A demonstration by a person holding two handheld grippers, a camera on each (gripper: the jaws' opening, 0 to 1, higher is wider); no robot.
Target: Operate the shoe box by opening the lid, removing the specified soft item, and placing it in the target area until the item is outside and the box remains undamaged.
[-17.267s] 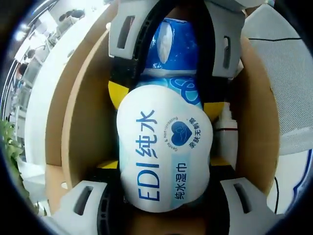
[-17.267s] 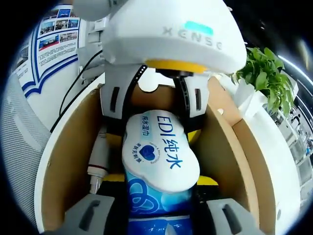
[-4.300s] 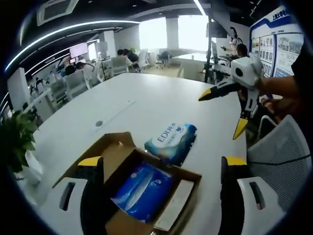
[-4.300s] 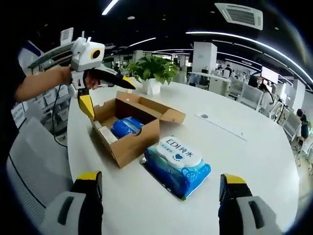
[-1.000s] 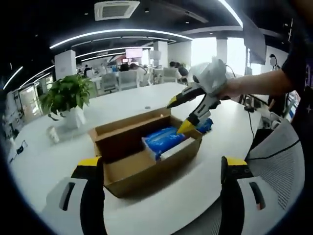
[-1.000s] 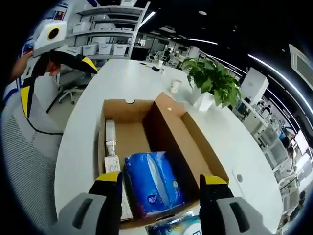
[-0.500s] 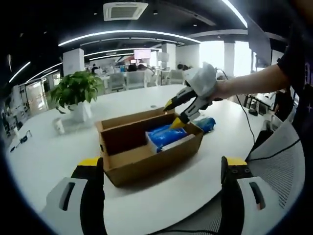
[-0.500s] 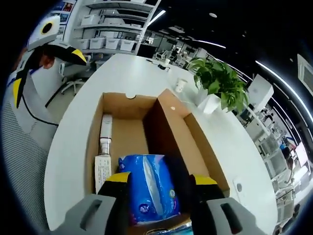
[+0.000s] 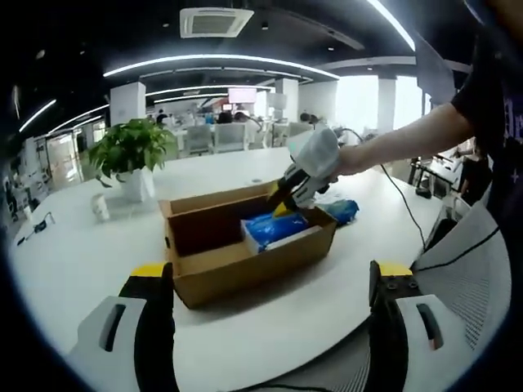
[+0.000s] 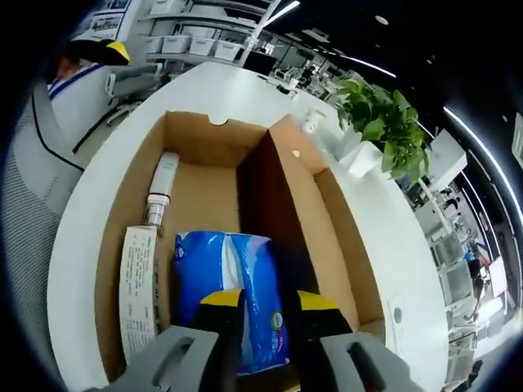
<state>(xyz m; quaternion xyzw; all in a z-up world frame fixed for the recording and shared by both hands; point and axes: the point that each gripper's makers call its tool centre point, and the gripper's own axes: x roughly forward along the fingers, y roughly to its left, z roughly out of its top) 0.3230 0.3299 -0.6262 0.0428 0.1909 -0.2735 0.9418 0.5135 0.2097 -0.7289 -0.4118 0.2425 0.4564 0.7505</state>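
The open cardboard shoe box [image 9: 237, 265] stands on the white table, its lid laid back beside it. A blue soft pack [image 10: 225, 273] lies in the box [image 10: 196, 131]. My right gripper [image 10: 268, 306] is down on that pack's top, its jaws drawn close with blue film between them. In the left gripper view the right gripper [image 9: 283, 206] dips into the box over the blue pack [image 9: 274, 229], held by a person's arm. My left gripper [image 9: 270, 327] hangs back from the box, wide open and holding nothing. A wipes pack [image 9: 339, 210] lies on the table beyond the box.
A white tube [image 10: 159, 192] and a long printed carton [image 10: 139, 282] lie along the box's left wall. A potted plant [image 9: 131, 151] and a small cup [image 9: 100, 208] stand further back. A mesh chair [image 9: 478, 278] is at the table's near right edge.
The right gripper has come down into the box onto the blue pack and its jaws have narrowed. The left gripper stays back and open.
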